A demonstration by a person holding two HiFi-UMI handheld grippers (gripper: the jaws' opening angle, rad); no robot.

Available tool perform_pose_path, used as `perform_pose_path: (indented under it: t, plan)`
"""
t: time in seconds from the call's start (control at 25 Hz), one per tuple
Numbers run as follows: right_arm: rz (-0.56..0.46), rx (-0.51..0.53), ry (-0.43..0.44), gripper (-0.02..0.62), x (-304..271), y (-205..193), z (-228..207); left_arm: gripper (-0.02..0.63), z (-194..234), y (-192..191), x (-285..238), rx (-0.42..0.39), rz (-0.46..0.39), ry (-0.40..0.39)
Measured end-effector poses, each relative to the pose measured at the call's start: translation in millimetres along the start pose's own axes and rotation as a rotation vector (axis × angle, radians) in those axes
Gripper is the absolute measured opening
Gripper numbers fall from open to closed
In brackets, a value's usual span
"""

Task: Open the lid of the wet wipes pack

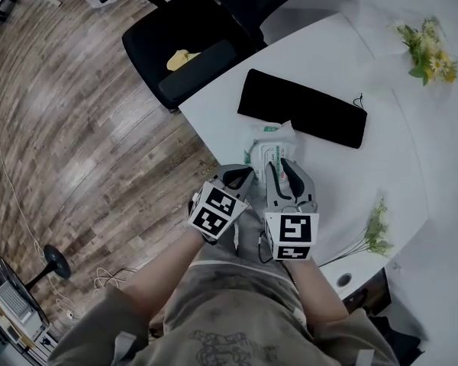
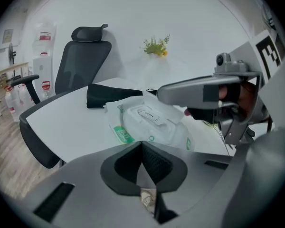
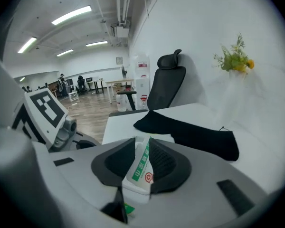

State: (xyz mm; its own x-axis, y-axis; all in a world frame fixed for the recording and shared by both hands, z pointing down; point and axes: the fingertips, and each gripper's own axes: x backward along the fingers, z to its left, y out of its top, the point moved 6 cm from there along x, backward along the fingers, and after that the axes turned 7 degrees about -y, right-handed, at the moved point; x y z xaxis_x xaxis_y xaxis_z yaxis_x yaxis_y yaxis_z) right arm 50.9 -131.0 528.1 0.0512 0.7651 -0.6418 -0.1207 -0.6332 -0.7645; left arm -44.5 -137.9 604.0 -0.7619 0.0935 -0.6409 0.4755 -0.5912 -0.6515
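The white wet wipes pack with green print lies near the front edge of the white table. In the left gripper view its flat lid with a small tab label lies down on the pack. My left gripper is at the pack's near left corner, jaws together, and the pack's near end is hidden behind them. My right gripper is shut on a white fold of the pack's wrapper with a green band and a red mark. One of its fingers reaches over the pack.
A long black pouch lies just beyond the pack. A black office chair with something yellow on its seat stands off the table's left edge. Small flower sprigs lie at the far right and the near right.
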Motion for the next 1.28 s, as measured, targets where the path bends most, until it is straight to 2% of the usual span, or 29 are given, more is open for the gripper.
perform_pose_path:
  t: [0.08,0.24,0.52,0.8,1.0,1.28]
  plan:
    - [-0.009,0.007,-0.021,0.085,7,2,-13,0.015,0,1,-1,0.002,-0.005,-0.008]
    - [0.037,-0.009,-0.035,0.055,9,-6,-36,0.015,1,0,0,0.006,-0.009,-0.025]
    - [0.103,-0.085,-0.077,0.079,-7,-39,-80,0.015,1,2,2,0.015,-0.019,-0.028]
    - [0.141,-0.126,-0.035,0.089,-30,-59,-82,0.017,2,3,1,0.026,0.002,-0.027]
    - [0.109,-0.151,-0.04,0.075,-16,-44,-89,0.015,5,14,9,0.011,0.011,0.024]
    - [-0.046,-0.088,0.099,0.054,43,29,-87,0.015,-2,71,63,-0.041,-0.117,0.101]
